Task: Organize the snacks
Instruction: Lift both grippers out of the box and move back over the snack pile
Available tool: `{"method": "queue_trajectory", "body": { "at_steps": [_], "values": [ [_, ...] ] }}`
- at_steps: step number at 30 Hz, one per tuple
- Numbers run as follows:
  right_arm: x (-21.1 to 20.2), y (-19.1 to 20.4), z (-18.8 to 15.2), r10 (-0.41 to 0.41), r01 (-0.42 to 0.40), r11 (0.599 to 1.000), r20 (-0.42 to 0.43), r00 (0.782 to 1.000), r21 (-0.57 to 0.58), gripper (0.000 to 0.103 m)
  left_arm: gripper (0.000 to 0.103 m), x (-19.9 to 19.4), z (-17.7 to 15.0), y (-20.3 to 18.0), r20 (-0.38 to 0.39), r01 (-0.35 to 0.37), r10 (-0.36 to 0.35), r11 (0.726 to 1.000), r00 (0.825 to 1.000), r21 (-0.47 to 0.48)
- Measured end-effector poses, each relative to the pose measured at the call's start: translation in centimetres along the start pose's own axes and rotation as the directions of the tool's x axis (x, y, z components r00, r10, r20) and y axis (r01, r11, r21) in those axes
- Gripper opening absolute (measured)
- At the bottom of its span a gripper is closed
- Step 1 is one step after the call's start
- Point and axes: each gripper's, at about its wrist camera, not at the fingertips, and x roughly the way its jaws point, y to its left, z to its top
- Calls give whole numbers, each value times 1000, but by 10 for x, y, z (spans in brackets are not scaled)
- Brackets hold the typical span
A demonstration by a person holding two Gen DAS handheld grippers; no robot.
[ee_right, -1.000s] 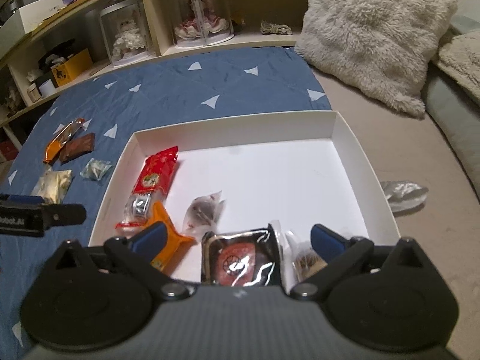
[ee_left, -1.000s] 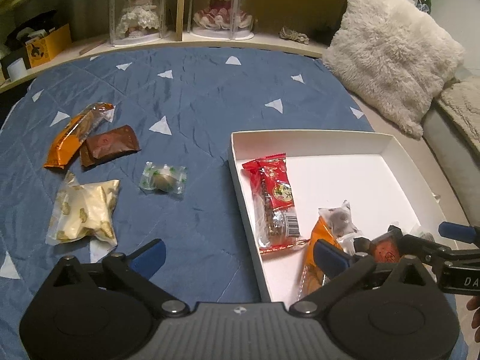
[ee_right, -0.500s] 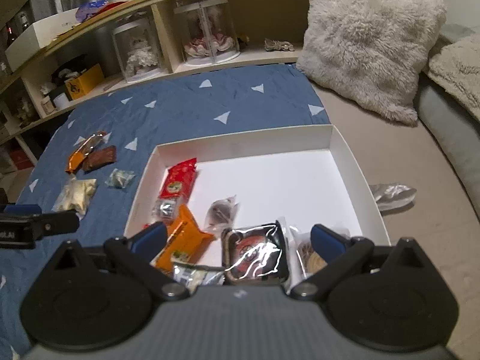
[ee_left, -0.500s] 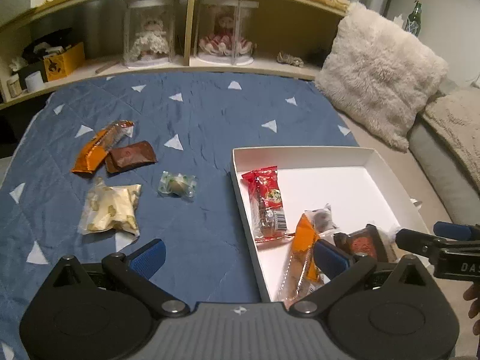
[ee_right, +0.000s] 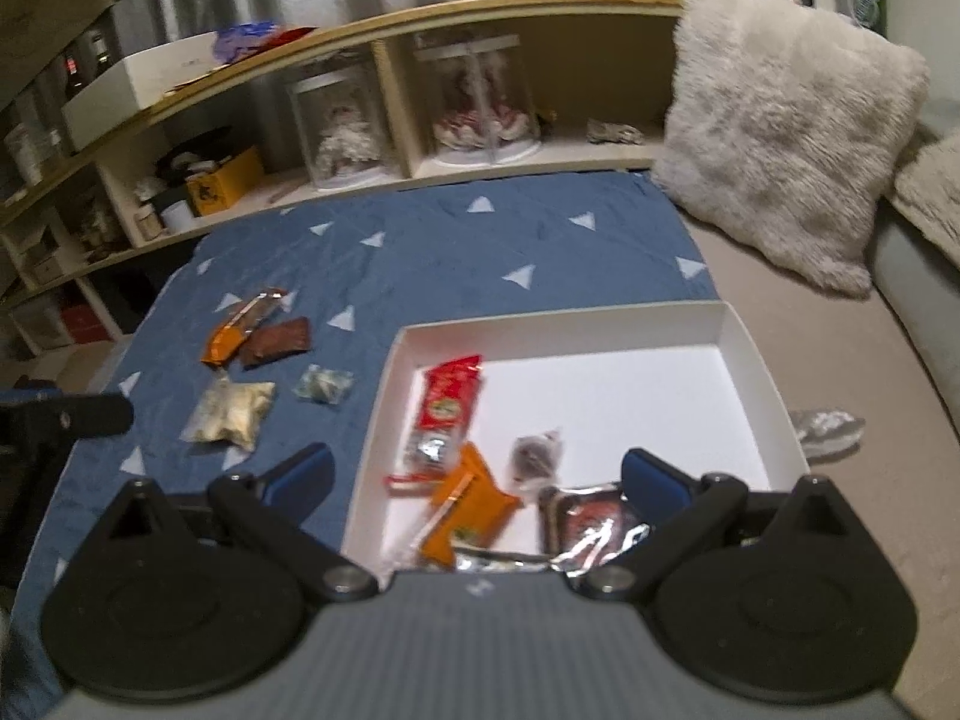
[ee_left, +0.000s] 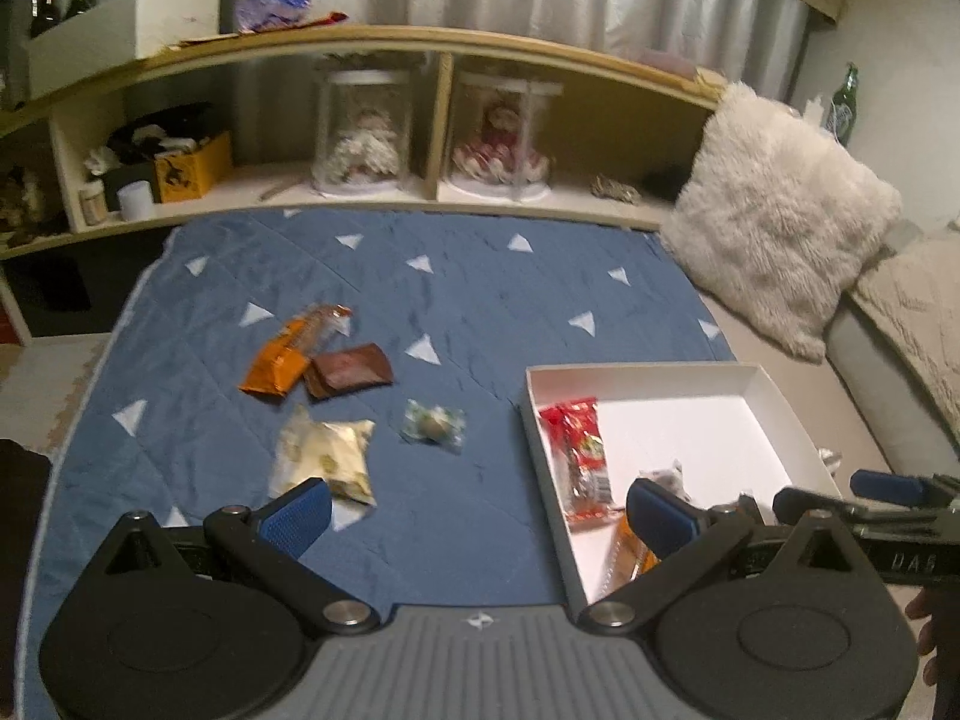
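While several snacks already lie in the white box (ee_right: 744, 354), four remain out on the blue quilt (ee_left: 480, 282).

Inside the box are a red packet (ee_right: 447, 408), an orange packet (ee_right: 471, 507), a small dark wrapped sweet (ee_right: 537, 456) and a foil-wrapped snack (ee_right: 591, 525) at the near edge. Left to collect are an orange bar (ee_left: 288, 354) touching a brown packet (ee_left: 348, 369), a pale yellow pouch (ee_left: 324, 456) and a small green-wrapped sweet (ee_left: 433, 425), all well apart from the box. The left gripper (ee_left: 477, 510) hangs above the quilt with its jaws spread wide and empty; the right gripper (ee_right: 474, 477) is likewise wide and empty over the box's near side. The job looks roughly half done.
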Motion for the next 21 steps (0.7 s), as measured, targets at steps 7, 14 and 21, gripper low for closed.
{"method": "queue_trajectory", "body": {
  "at_steps": [7,14,21],
  "values": [
    [-5,28,14,34,-34,999,11,999,-31,102,103,-17,14,8,28,-26,26,1000,999,-17],
    [-3,53,31,85,-84,996,20,996,-23,102,103,-25,28,19,16,-47,47,999,999,-5],
    [15,80,48,101,-101,995,9,995,-5,102,103,-26,51,42,8,-67,67,998,998,16]
  ]
}}
